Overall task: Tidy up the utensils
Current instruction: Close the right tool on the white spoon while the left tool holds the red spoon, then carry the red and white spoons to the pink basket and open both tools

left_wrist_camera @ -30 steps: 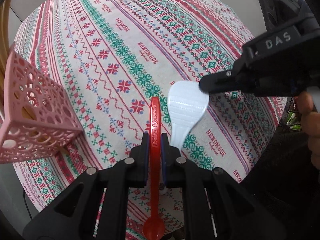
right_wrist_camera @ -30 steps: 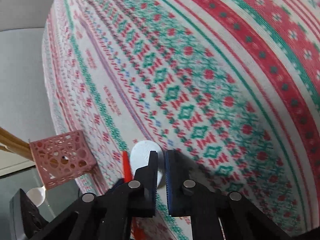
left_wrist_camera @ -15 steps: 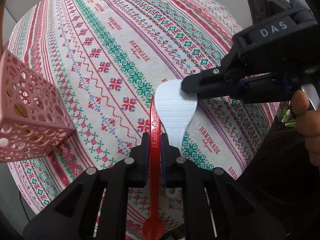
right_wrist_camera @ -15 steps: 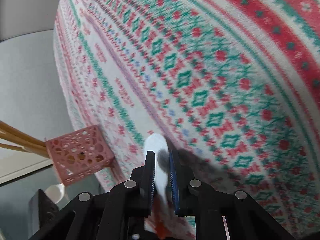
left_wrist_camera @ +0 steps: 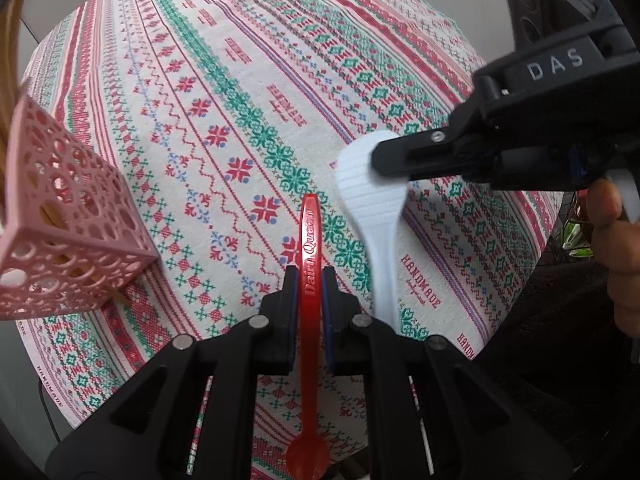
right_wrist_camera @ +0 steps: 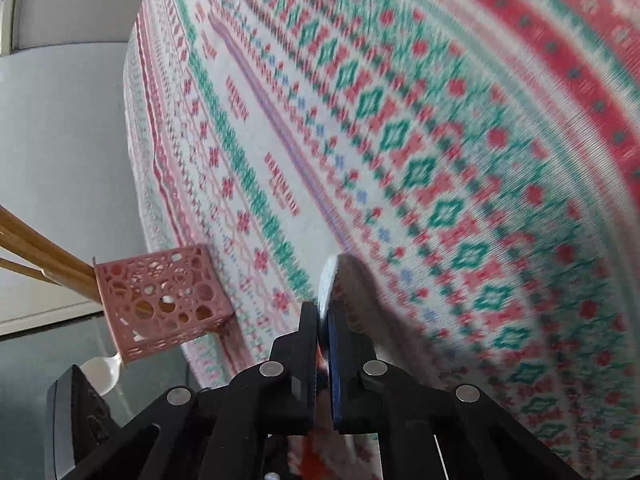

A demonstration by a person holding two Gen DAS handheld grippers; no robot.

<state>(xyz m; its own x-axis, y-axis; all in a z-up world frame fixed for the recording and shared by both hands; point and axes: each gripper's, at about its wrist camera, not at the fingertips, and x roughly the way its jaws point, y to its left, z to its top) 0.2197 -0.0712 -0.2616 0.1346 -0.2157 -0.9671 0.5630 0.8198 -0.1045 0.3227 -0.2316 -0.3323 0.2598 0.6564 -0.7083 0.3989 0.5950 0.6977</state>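
Observation:
My left gripper (left_wrist_camera: 310, 284) is shut on the handle of a red plastic spoon (left_wrist_camera: 310, 224); its small bowl hangs below the fingers. To its right a white spoon (left_wrist_camera: 368, 188) lies over the patterned tablecloth (left_wrist_camera: 240, 100). My right gripper (left_wrist_camera: 376, 156) reaches in from the right and pinches the white spoon's wide end. In the right wrist view the jaws of that gripper (right_wrist_camera: 322, 312) are closing, with the white spoon (right_wrist_camera: 326, 280) edge-on between the pads. A pink lattice holder (left_wrist_camera: 68, 220) stands at the left table edge.
The pink holder (right_wrist_camera: 160, 304) has wooden sticks (right_wrist_camera: 40, 264) and a white utensil (right_wrist_camera: 100, 368) poking out of it. A person's hand (left_wrist_camera: 616, 248) grips the right tool. The round table's edge drops off near the holder and at the lower right.
The right jaws came over the white spoon's wide end and closed on it, and the spoon now shows edge-on between them. The left gripper and red spoon have not moved.

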